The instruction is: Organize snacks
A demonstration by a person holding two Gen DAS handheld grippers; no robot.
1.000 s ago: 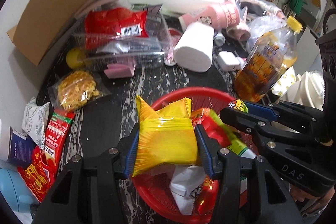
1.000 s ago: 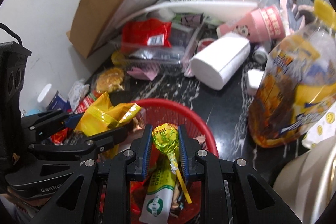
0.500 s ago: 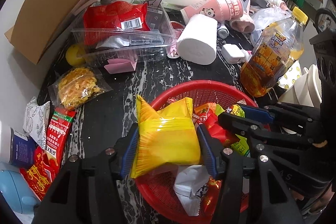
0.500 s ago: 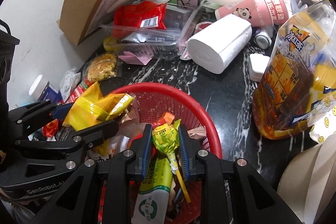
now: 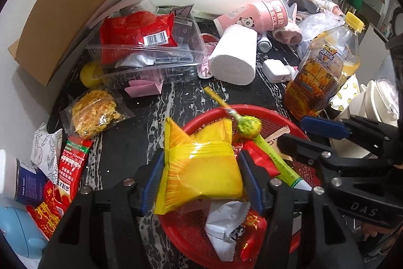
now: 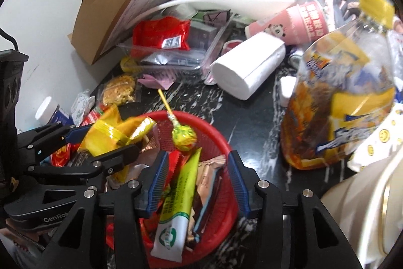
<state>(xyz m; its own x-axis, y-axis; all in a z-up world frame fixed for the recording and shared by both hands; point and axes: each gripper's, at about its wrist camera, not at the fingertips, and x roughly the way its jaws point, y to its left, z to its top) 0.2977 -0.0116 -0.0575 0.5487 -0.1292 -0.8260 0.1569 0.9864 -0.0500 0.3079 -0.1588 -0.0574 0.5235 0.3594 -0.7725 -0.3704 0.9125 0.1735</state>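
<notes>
The left gripper (image 5: pixel 199 183) pinches a yellow snack packet (image 5: pixel 201 168) across its middle and holds it over the near-left part of the red basket (image 5: pixel 267 115), which sits on the dark marbled table (image 5: pixel 181 102). The packet looks light and puffy, its foil creased where the blue pads (image 5: pixel 153 180) press in, so I would guess it is slippery and easy to crush; the grip on the flat body, away from the crimped ends, seems the right place. The right gripper (image 6: pixel 196 183) has its tongs spread wide with nothing between them, hanging above the basket. Just ahead of it a green lollipop (image 6: pixel 183 138) lies in the basket with its stick poking over the far rim. More loose snacks, like the clear bag of crackers (image 5: pixel 93 115) and red sachets (image 5: pixel 73 163), lie on the table to the left.
</notes>
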